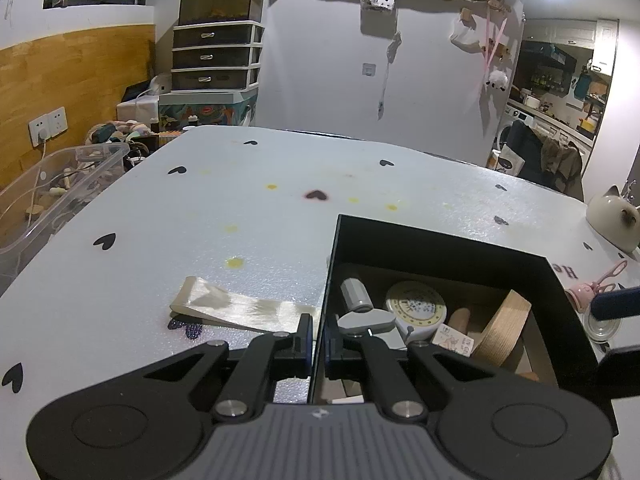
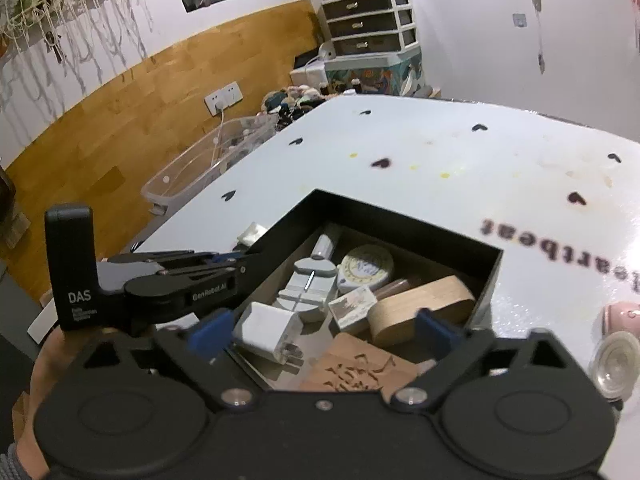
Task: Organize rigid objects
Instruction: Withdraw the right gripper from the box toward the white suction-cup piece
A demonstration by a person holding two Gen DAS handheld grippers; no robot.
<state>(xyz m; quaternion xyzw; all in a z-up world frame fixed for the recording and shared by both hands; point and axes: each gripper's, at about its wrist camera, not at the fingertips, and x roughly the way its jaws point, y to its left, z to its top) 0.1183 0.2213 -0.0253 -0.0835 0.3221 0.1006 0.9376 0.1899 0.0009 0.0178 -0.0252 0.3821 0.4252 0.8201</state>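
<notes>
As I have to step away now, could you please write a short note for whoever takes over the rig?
Left claw: shut on the near left wall of the black box, steadying it.
Right claw: open and empty, above the box's near end.
Done: the white charger lies in the box under the right claw, along with a wooden hoop and a tape measure.
Left: the pink cup and glass lid sit on the table right of the box and are probably next. The cream ribbon lies left of it.

Clear plastic bin (image 1: 60,184) beside table; drawer tower (image 1: 216,56) against wall.
</notes>
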